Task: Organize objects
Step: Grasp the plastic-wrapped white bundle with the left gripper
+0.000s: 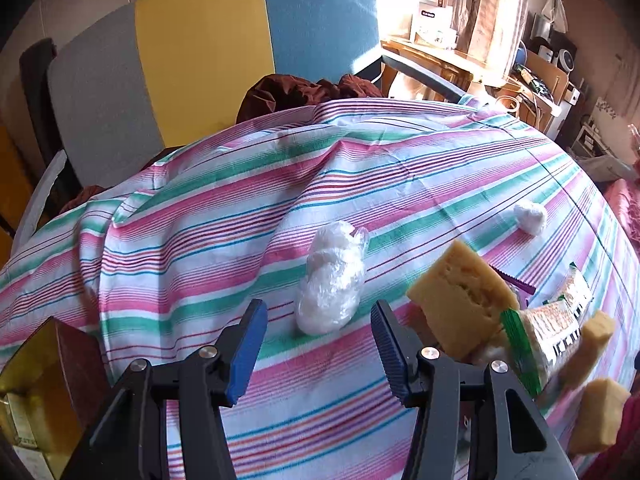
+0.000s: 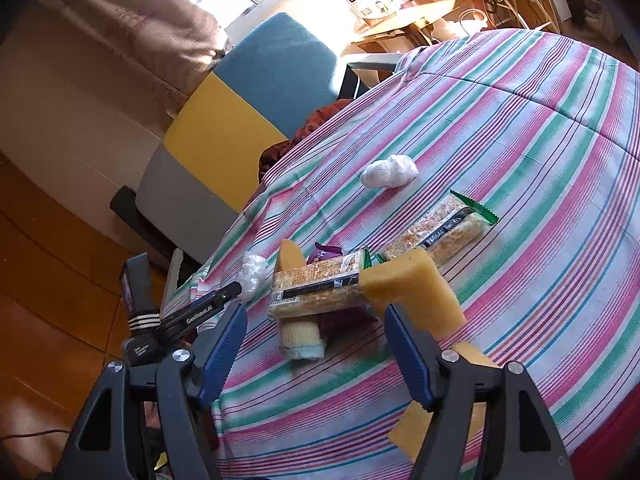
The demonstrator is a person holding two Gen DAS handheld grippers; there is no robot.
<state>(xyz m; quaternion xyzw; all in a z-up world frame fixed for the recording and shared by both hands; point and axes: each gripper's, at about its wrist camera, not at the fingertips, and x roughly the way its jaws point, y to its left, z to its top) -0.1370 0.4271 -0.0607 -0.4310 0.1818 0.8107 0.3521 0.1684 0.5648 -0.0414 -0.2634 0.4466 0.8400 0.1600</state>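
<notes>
A grey, yellow and blue chair (image 1: pixel 208 48) stands behind the striped tablecloth (image 1: pixel 224 216).

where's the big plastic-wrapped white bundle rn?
In the left wrist view, the plastic-wrapped white bundle lies on the striped tablecloth, just ahead of the open left gripper, left of the yellow sponge block.

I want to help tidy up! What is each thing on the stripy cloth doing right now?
Left gripper: open, empty.
Right gripper: open, empty.
Clear plastic bag of white stuff: lying loose.
Big yellow sponge block: propped up, tilted.
Green-edged cracker packet: sealed, resting on the pile.
Small white wad: lying alone.
</notes>
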